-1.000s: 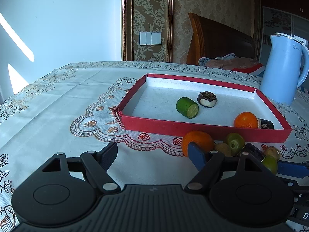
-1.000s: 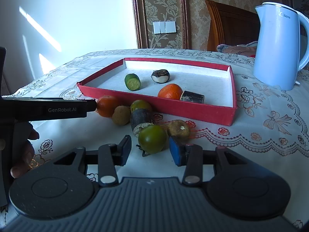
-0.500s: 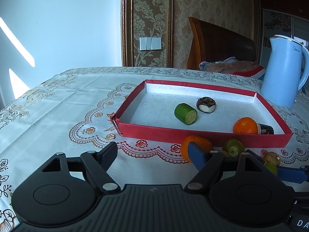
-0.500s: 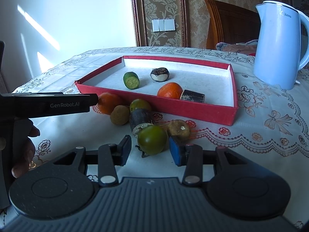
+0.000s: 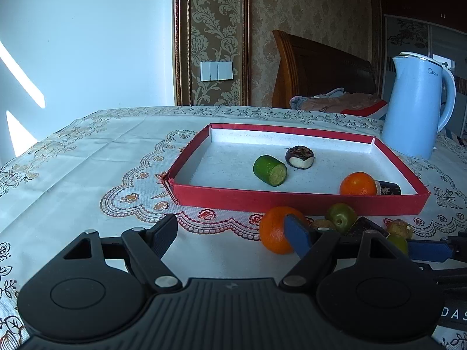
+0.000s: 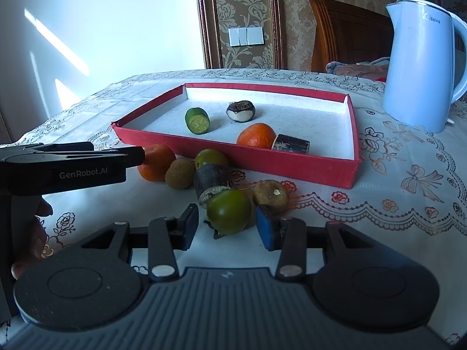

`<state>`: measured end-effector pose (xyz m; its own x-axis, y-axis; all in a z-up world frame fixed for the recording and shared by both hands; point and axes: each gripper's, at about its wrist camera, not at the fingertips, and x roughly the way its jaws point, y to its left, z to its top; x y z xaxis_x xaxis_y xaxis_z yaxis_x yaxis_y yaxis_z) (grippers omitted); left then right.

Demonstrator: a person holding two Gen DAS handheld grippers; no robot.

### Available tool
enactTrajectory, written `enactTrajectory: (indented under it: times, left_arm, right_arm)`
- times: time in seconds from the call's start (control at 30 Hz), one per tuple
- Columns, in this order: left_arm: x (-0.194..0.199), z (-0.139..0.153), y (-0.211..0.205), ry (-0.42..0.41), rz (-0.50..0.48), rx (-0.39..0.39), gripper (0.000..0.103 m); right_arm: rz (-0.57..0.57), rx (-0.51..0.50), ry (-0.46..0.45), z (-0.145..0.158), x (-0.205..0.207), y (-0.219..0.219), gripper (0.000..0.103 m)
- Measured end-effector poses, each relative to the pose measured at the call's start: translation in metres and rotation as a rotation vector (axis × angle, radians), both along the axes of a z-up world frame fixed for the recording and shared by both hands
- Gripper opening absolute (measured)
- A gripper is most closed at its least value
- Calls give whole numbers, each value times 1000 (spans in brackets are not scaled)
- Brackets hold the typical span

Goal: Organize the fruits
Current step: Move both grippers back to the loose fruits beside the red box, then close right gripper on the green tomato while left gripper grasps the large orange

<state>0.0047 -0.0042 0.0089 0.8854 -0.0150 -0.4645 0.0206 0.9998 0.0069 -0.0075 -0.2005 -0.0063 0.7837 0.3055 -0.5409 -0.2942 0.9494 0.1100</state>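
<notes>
I am working with my right gripper (image 6: 227, 215) and holding its fingers part-way open around the green round fruit (image 6: 229, 214). The fruit is sitting on the tablecloth (image 6: 379, 233) between my two pads. A sliver of gap is showing on each side, so I am not pressing on it yet. My left gripper (image 5: 229, 223) is waiting with its fingers spread wide and nothing between them. An orange (image 5: 273, 233) is lying just beyond its right fingertip.

To do this step well, I judge that I should be centring the fruit deeper between the pads before closing. It is round and smooth, and it looks likely to squirt forward. A dark cylindrical piece (image 6: 211, 178) is touching it just ahead of my left finger, and a brown fruit (image 6: 270, 192) is sitting right at my right fingertip. I should therefore be closing gently and lifting straight up so neither gets knocked. The red tray (image 6: 262, 166) is lying straight ahead past this cluster, with open floor to set the fruit on.

As for writing, "GenRobot.AI" is showing on the side of the left gripper off to my left. "Midea" is printed near the top of the pale blue kettle (image 6: 420, 67) ahead and right of the tray. In the left wrist view, the letters "DAS" are showing at the lower right edge, cut off.
</notes>
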Motion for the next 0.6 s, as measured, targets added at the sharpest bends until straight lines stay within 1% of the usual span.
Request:
enactTrajectory:
  times: [0.03,0.3,0.47,0.6]
  left_arm:
    - [0,0,0,-2,1,-1,80]
    - [2,-1,2,13,-3,-11,80]
    - [1,-1,-2,10,-4,13,81]
    - [0,-1,-4,2,-37,15,82]
  right_arm:
    - [1,2,1,0,0,0,34]
    - [-2,18,19,-2,3,-3,34]
    - [-2,31,24,-2,5,-4,34]
    - [-1,37,19,-2,4,-5,34]
